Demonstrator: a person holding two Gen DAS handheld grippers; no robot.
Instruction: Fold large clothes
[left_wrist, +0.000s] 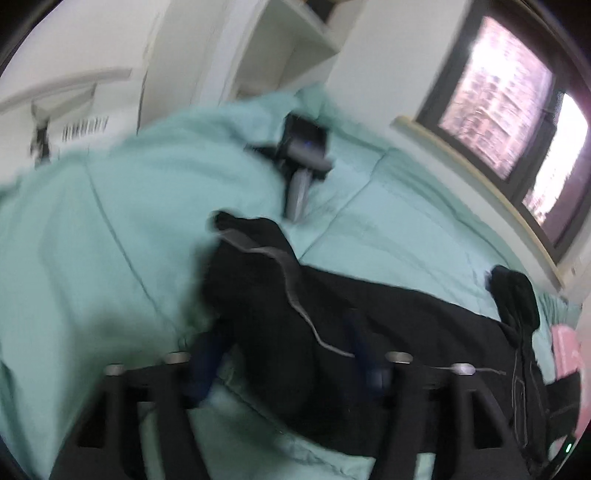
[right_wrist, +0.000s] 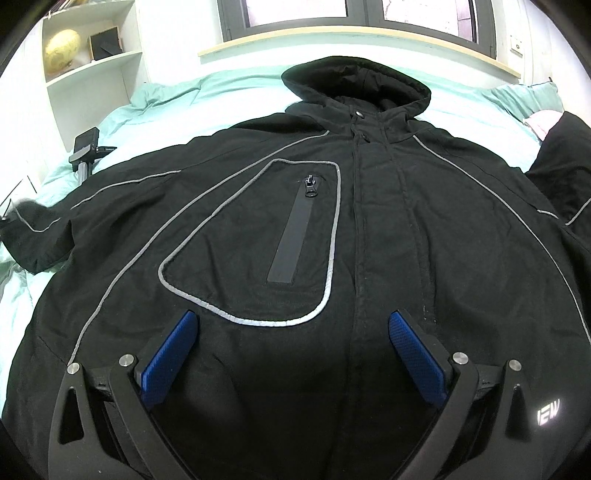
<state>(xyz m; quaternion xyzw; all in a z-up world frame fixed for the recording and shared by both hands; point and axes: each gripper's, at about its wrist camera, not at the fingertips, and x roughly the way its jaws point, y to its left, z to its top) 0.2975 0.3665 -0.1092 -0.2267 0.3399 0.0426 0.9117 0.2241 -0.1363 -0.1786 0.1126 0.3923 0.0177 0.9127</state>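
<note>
A large black hooded jacket (right_wrist: 369, 229) with grey piping and a zipped chest pocket lies front up, spread flat on a mint green bed (right_wrist: 155, 107). My right gripper (right_wrist: 293, 325) is open and empty, its blue pads (right_wrist: 170, 362) hovering just above the jacket's lower front. In the blurred left wrist view, the jacket's left sleeve (left_wrist: 280, 280) lies between the wide-apart blue fingers (left_wrist: 207, 358) of my left gripper (left_wrist: 291, 354). The jaws stand apart around the sleeve; the cloth hides the fingertips.
A small black and grey tripod device (left_wrist: 303, 147) lies on the bed beyond the sleeve, also in the right wrist view (right_wrist: 86, 151). White shelves (right_wrist: 92, 55) hold a globe. A window (right_wrist: 354, 14) runs behind the bed. A pink item (left_wrist: 565, 347) lies beside the hood.
</note>
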